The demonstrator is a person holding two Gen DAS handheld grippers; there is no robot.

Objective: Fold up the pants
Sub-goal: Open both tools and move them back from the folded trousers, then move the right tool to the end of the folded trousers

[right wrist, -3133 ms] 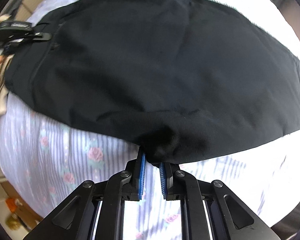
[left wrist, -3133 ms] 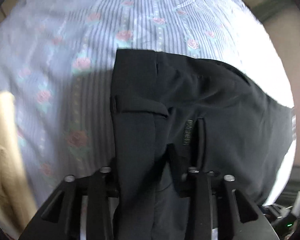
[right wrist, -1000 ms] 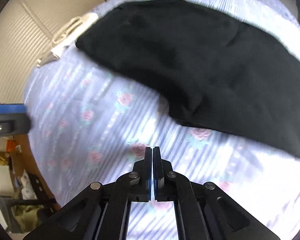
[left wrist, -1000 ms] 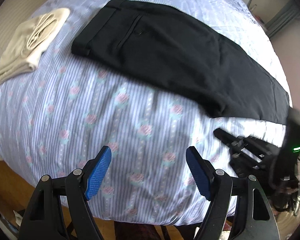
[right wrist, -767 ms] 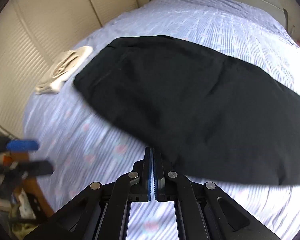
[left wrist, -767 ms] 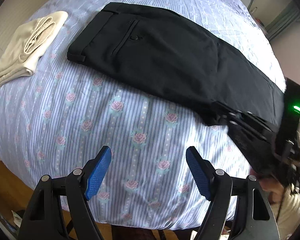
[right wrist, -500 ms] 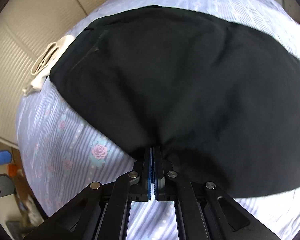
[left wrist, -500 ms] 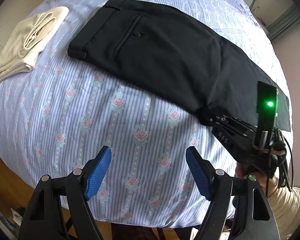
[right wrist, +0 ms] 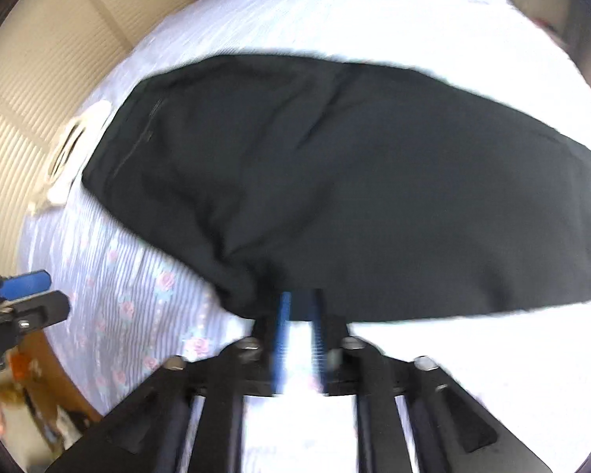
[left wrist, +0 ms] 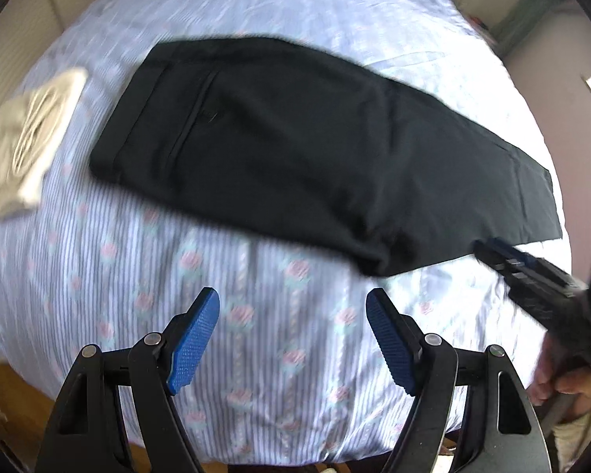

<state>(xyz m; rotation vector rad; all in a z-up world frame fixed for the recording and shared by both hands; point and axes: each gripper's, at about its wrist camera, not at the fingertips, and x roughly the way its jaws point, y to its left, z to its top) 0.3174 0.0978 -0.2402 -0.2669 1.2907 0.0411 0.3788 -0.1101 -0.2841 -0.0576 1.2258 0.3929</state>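
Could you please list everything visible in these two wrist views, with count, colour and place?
pants: one, black, laid flat across the bed, waistband toward the cream garment
cream garment: one, folded, on the bed beside the waistband
bedsheet: one, lilac stripes with pink roses, covering the bed
louvred doors: cream, beyond the bed
left gripper: one, black with blue pads, open above bare sheet
right gripper: one, black with blue pads, jaws opening at the pants' near edge
hand: one, holding the right gripper

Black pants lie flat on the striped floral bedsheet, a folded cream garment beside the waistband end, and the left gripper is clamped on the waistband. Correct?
No. The left wrist view shows the left gripper open over bare bedsheet, short of the black pants. The cream garment does lie beside the waistband.
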